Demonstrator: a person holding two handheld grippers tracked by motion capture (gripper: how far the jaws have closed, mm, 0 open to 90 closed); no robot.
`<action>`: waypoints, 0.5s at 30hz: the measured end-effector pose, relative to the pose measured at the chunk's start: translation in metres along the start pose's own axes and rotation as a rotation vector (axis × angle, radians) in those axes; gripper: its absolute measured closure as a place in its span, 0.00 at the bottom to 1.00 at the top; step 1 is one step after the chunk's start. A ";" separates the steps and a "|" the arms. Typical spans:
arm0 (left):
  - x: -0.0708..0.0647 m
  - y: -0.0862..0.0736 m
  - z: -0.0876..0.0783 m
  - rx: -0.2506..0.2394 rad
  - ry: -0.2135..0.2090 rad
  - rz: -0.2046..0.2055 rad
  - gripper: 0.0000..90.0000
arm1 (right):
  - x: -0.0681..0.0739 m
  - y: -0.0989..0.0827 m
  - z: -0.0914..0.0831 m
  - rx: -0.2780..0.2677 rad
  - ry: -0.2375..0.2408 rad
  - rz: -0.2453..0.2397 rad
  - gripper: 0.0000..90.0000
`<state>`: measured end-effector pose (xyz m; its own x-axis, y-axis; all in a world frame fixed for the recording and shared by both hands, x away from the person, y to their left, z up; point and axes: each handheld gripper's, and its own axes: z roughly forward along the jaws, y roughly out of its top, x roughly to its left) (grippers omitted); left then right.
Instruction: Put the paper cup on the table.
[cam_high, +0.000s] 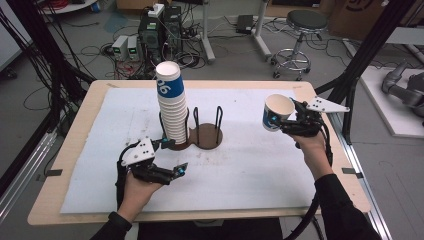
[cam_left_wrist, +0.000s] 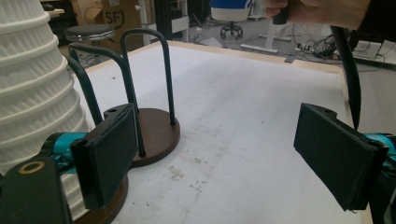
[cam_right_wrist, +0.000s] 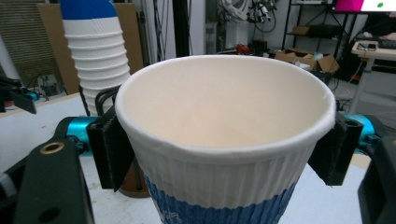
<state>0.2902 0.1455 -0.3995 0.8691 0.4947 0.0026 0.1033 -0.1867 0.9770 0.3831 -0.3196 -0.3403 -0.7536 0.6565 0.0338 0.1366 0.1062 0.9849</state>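
The left gripper (cam_high: 170, 159) rests low over the mat (cam_high: 250, 165), its jaws apart with nothing between them. Just ahead of its left jaw stands the stack (cam_high: 171, 105) of upturned cups on the wooden rack (cam_high: 200, 136), whose empty wire hoops (cam_left_wrist: 147, 84) rise close beyond that jaw. Well to the right, the right gripper (cam_high: 282, 120) is held raised above the table edge (cam_high: 320, 100), its jaws clamped on either side of a single cup (cam_high: 276, 112), mouth tipped toward its camera.

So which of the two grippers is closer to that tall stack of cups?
Left. The left gripper sits open at the foot of the stack of cups; the right gripper is well off to its right, holding a single cup.
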 end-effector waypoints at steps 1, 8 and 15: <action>0.000 0.000 0.000 0.001 0.001 0.006 0.15 | -0.001 -0.001 0.000 0.002 -0.003 0.002 0.24; -0.001 0.000 0.000 0.001 0.003 0.008 0.15 | -0.011 -0.009 0.004 0.036 -0.058 0.014 0.24; -0.001 0.000 0.001 0.003 0.002 0.009 0.15 | -0.018 -0.020 0.008 0.044 -0.097 0.037 0.24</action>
<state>0.2900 0.1443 -0.3998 0.8688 0.4950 0.0123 0.0967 -0.1940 0.9762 0.3985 -0.3276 -0.3624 -0.6820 0.7296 0.0513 0.1932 0.1121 0.9747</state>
